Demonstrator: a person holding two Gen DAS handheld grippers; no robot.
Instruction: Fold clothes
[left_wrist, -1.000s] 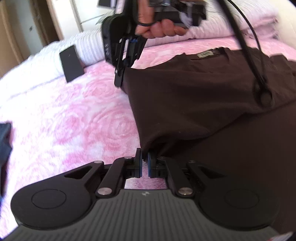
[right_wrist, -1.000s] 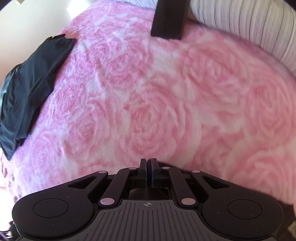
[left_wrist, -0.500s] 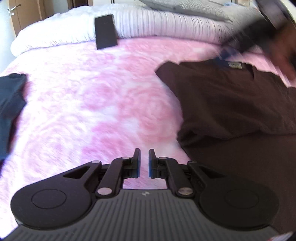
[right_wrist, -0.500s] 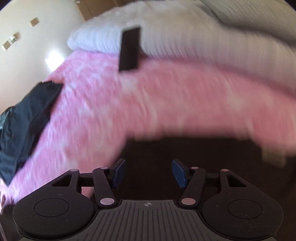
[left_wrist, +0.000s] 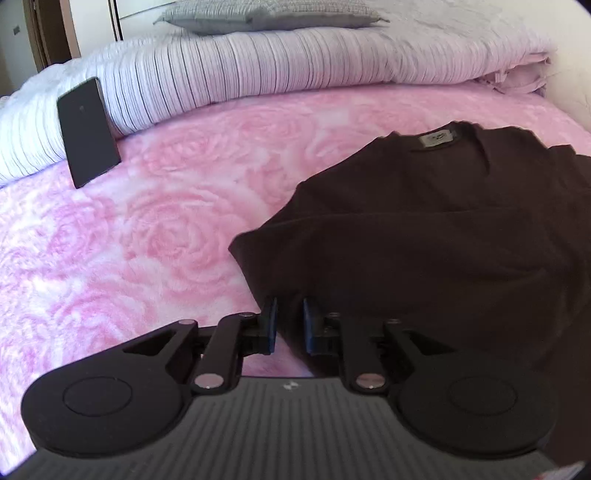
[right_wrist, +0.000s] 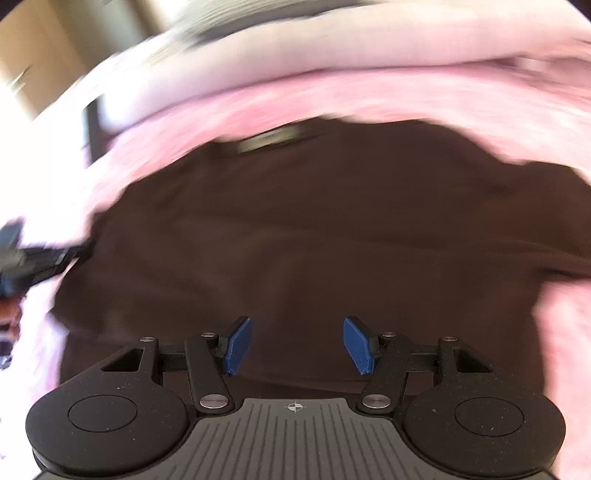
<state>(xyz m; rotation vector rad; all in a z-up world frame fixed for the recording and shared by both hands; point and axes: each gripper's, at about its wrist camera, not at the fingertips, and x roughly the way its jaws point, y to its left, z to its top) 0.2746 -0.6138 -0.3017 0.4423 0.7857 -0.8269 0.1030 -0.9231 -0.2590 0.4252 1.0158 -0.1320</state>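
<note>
Brown shirt (left_wrist: 436, 236) edge lies beside slightly parted left gripper (left_wrist: 287, 325); right gripper (right_wrist: 297, 345) spread wide above it.

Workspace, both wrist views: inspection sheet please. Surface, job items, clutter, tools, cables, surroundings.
Surface: pink rose-pattern blanket over a bed, lying flat.
Job's things: dark brown shirt spread on the blanket, neck label face up at the far end; its near left part is folded over the body.
Clutter: black phone leaning against the striped duvet.
Grippers: left tool slightly open at the shirt's near left edge, gripping nothing. Right tool wide open above the shirt, empty; this view is motion-blurred.
Cables: nothing seen.
Surroundings: grey pillow beyond the duvet; wooden door or wardrobe at far left.
</note>
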